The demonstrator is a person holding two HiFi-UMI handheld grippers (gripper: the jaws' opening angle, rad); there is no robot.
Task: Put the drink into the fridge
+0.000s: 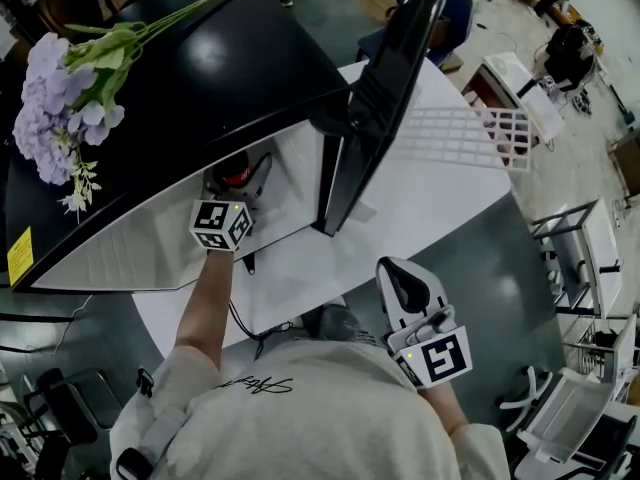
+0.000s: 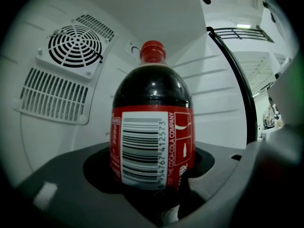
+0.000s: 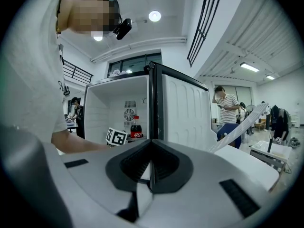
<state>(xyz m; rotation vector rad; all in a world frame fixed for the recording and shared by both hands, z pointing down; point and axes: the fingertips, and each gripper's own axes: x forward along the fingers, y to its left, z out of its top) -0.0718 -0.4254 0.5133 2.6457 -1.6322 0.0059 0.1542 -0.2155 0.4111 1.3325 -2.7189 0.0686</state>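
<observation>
Bottle (image 2: 152,127) upright inside fridge (image 1: 205,63), grasped by left claw (image 2: 153,188); right claw (image 3: 151,148) clenched empty at 5 o'clock, outside the open door (image 1: 388,93).

In the head view the fridge (image 1: 200,78) roof hides most of the bottle (image 1: 236,174); only its red cap shows past the left tool (image 1: 238,192). In the left gripper view the bottle's foot is lost behind the tool's grey body, so where it seems gripped stays unseen. From the right gripper view its label is too small to read.

Glossy plastic bottle (image 2: 152,91) (matt label (image 2: 145,151)), smooth fridge (image 2: 156,13).
</observation>
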